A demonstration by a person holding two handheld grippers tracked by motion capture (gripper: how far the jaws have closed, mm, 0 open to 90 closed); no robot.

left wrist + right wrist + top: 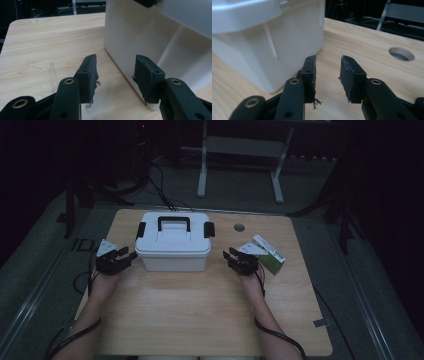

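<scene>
I had the white lidded box (pixel 173 245) sitting mid-tabletop (pixel 210 320), toward its far edge, and flanked it: left tool (pixel 126 256) just beside the box's left wall, right tool (pixel 229 256) near its right wall. Both tools' jaws stood apart with nothing between them (probably lined up for a two-sided lift). A green-and-white carton (pixel 270 255) lay right of the box.

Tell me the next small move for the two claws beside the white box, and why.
Probably bring both claws inward and up to the black latches. The left claw and right claw flank the white box, each with a gap between its jaws and nothing in it, near the box's lower walls. The left latch and right latch look clipped down on the lid, so they likely come first.
</scene>
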